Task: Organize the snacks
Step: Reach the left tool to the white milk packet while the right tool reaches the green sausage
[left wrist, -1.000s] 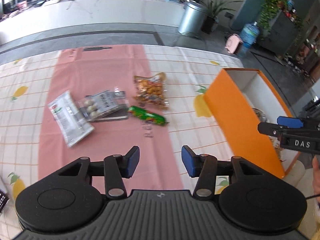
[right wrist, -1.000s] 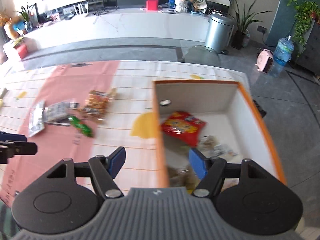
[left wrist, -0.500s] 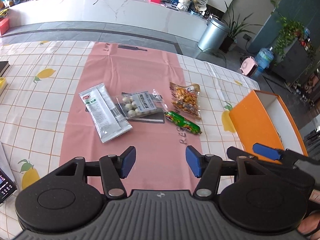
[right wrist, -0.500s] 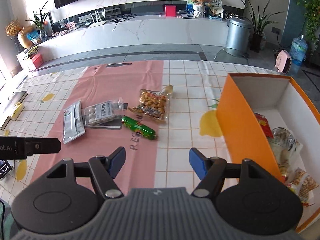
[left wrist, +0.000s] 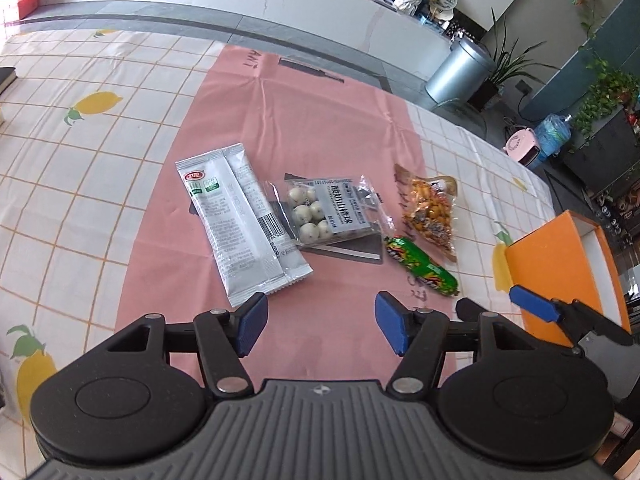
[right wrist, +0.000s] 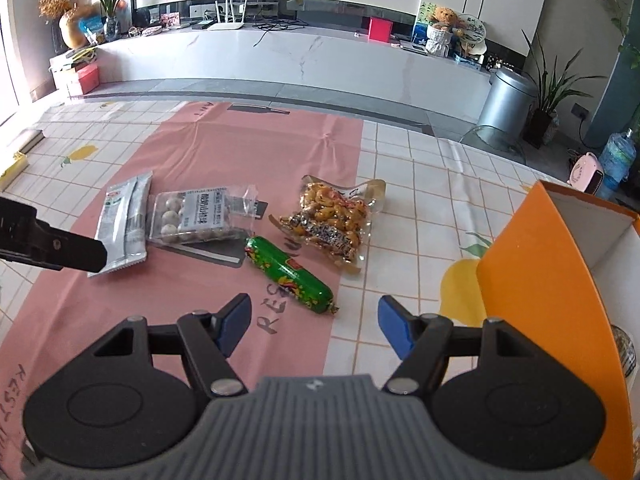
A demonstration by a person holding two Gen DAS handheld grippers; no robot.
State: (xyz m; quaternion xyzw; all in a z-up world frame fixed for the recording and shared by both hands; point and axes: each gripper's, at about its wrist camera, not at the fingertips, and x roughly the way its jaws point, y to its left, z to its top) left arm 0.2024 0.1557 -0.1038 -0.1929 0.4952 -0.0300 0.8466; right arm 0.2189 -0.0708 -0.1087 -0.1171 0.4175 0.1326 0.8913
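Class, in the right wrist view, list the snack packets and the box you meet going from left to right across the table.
white sachet → tray of white balls → green sausage → clear bag of orange snacks → orange box

- Sachet, tray of snack balls, sausage and nut pouch lie left to right on the worktop.
- Box stands at the far right.
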